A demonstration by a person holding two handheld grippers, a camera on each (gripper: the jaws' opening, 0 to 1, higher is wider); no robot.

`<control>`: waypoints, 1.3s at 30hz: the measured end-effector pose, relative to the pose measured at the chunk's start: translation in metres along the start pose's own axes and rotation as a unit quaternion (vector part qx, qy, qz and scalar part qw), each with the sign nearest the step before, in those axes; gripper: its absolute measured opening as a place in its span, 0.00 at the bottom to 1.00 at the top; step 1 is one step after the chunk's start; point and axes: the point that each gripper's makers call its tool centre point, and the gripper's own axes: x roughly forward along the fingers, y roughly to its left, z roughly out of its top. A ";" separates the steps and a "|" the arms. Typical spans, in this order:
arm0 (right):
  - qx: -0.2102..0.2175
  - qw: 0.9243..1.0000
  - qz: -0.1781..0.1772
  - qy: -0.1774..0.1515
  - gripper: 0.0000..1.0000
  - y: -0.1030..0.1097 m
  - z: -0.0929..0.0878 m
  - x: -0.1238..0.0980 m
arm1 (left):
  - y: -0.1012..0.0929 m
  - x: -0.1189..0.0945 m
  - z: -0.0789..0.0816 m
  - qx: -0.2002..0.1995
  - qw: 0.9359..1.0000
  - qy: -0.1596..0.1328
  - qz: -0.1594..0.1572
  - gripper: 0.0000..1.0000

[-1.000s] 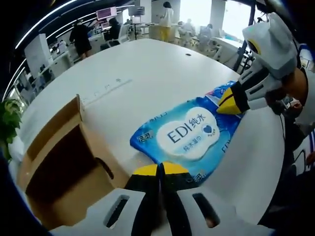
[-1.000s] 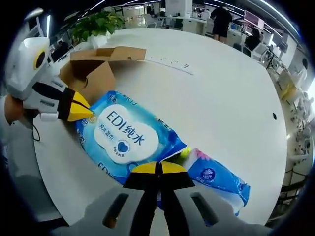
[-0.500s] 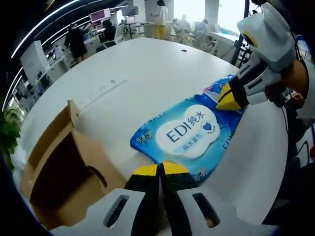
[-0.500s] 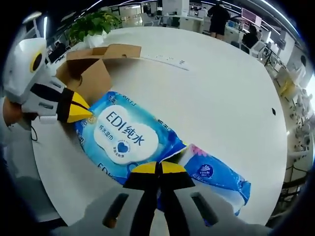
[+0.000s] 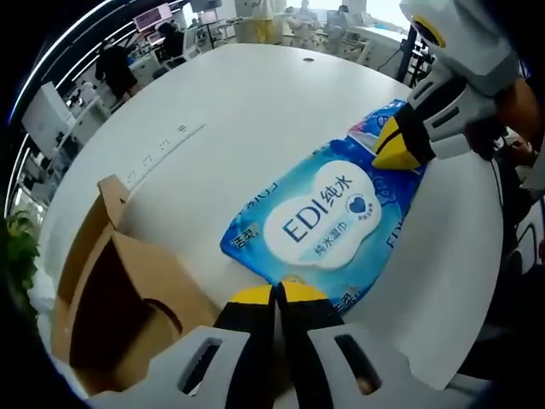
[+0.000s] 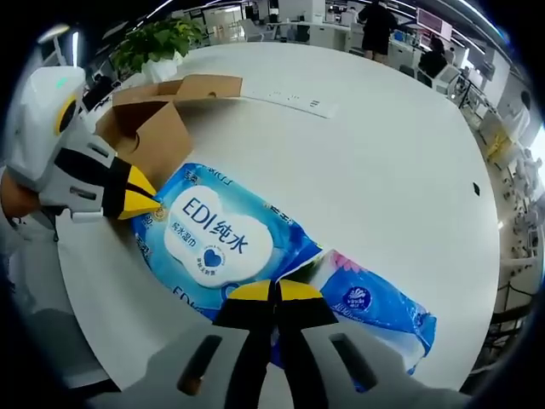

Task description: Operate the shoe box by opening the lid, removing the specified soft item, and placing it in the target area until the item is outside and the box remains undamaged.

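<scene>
Open-plan office setting, desks and standing people in the background; potted plant (image 6: 167, 41) beyond the far edge of a large round white tabletop (image 5: 255, 111).

Item 1: shoe box (image 5: 115, 311), brown cardboard, lid already folded open, interior dark; nothing can be made out inside. It sits on the tabletop just beside the left end of the wipes pack.

Item 2: wipes pack (image 5: 328, 223), soft blue packet with a white label, lying flat on the tabletop outside the box. Its long axis runs from one hand-held gripper to the other, slanting away from the box.

Item 3: second blue packet (image 6: 375, 305), smaller, lying at the right end of the wipes pack and partly tucked under it.

Item 4: left hand-held gripper (image 5: 274, 294), jaws pressed together on the near edge of the wipes pack, at the box end.

Item 5: right hand-held gripper (image 6: 274, 291), jaws likewise clenched, at the opposite end of the pack; whether they pinch the pack alone or also the second packet's edge cannot be told.

Assessment: the pack is held at both ends, each gripper at its own end of the long axis, neither nearer. The item appears out of the box and placed; releasing both ends looks like the remaining step.
</scene>
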 end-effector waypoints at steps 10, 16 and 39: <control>-0.002 1.000 -0.001 0.003 0.02 -0.001 -0.003 -0.001 | 0.001 0.000 -0.002 -0.007 1.000 -0.006 -0.005 0.06; 0.006 1.000 0.001 -0.006 0.08 -0.002 -0.003 -0.002 | -0.006 -0.004 -0.002 -0.016 1.000 -0.016 -0.011 0.14; -0.005 0.999 -0.006 -0.054 0.19 0.002 0.016 -0.024 | 0.001 -0.029 0.012 -0.060 0.992 -0.105 -0.035 0.25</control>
